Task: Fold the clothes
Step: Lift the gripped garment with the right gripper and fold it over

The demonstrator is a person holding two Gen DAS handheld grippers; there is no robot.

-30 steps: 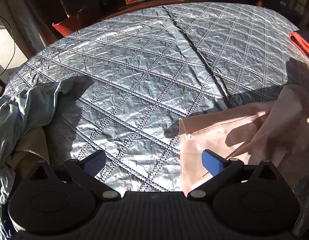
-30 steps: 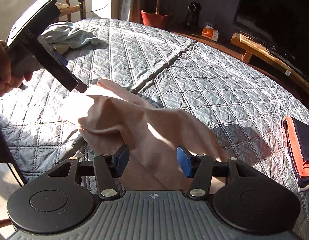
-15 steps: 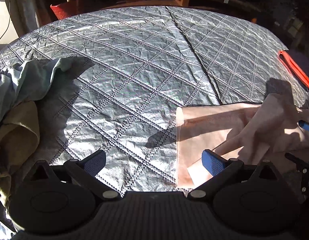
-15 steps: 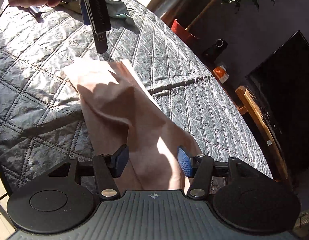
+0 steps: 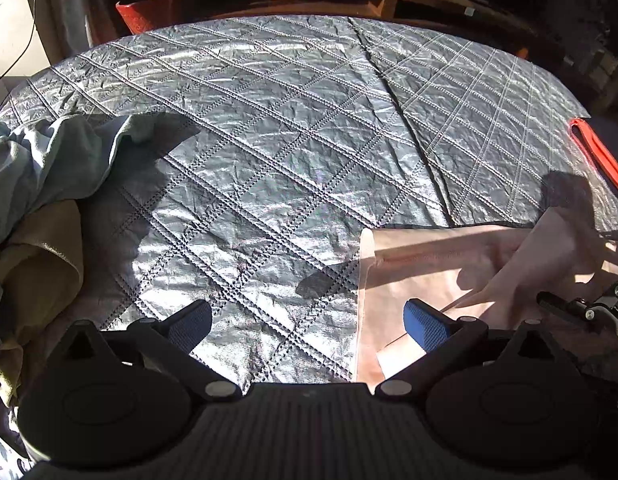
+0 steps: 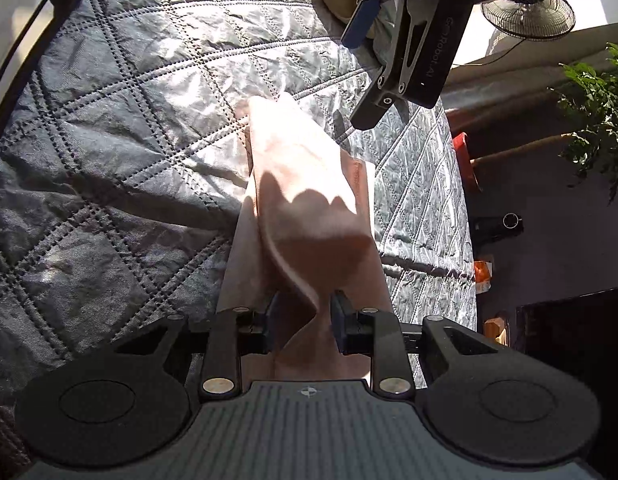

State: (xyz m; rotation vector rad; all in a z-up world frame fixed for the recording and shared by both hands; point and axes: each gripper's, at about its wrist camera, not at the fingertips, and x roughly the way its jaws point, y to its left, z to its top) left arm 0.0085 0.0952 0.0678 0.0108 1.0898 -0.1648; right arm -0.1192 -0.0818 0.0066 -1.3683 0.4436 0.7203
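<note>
pink garment (image 6: pixel 309 200), limp, light and best pinched at its hem, sags between the closing right gripper (image 6: pixel 305 322), while the left gripper (image 5: pixel 309 322) gapes empty.

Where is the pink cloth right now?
In the left wrist view, the pink cloth lies at the lower right of the grey quilt, beside the left hand-held gripper.

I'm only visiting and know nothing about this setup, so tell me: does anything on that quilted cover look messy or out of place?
Mostly the heap at the cover's edge: a pale green garment lies crumpled over a yellowish one, unfolded. The pink garment is rumpled mid-fold, a raised ridge between the closing right gripper jaws. Nothing looks damaged.
</note>
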